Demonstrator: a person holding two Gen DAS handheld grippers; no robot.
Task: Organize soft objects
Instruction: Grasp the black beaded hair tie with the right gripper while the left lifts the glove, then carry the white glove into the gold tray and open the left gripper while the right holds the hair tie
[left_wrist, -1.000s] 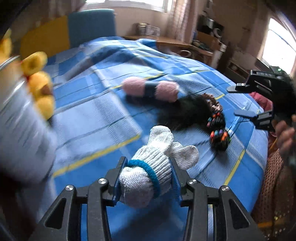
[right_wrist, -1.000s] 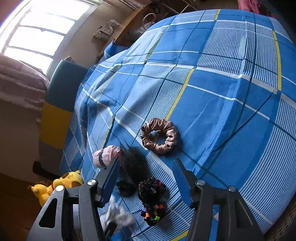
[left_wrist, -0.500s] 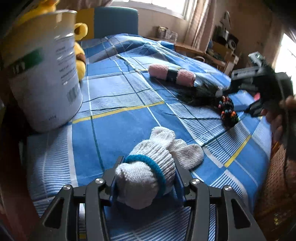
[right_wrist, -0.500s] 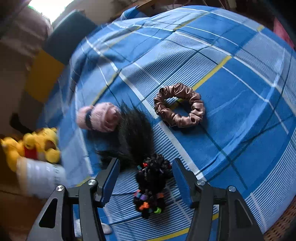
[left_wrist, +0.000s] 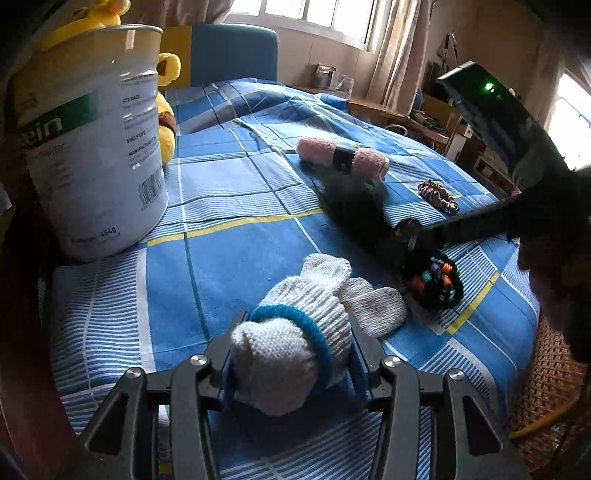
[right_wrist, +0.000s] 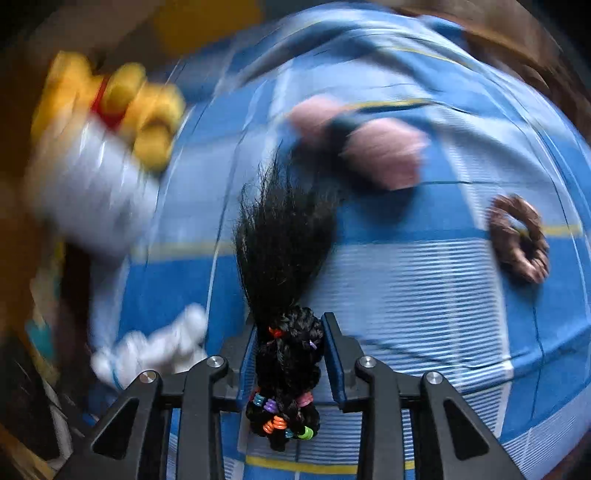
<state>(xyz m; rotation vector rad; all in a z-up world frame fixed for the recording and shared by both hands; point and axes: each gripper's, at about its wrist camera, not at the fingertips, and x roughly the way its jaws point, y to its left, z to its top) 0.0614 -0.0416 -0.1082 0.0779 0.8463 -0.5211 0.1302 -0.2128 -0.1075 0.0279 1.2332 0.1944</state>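
Right gripper (right_wrist: 290, 354) closing on braided hairpiece (right_wrist: 284, 280)
Its long axis runs straight ahead between the jaws; left gripper (left_wrist: 291, 345) clasps white socks (left_wrist: 306, 325).

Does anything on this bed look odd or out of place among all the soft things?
Yes: a hard white tin can stands upright at the blue checked bedspread's edge, beside the yellow plush toy. Everything else is soft: knitted mittens, pink roll, black hairpiece, brown scrunchie.
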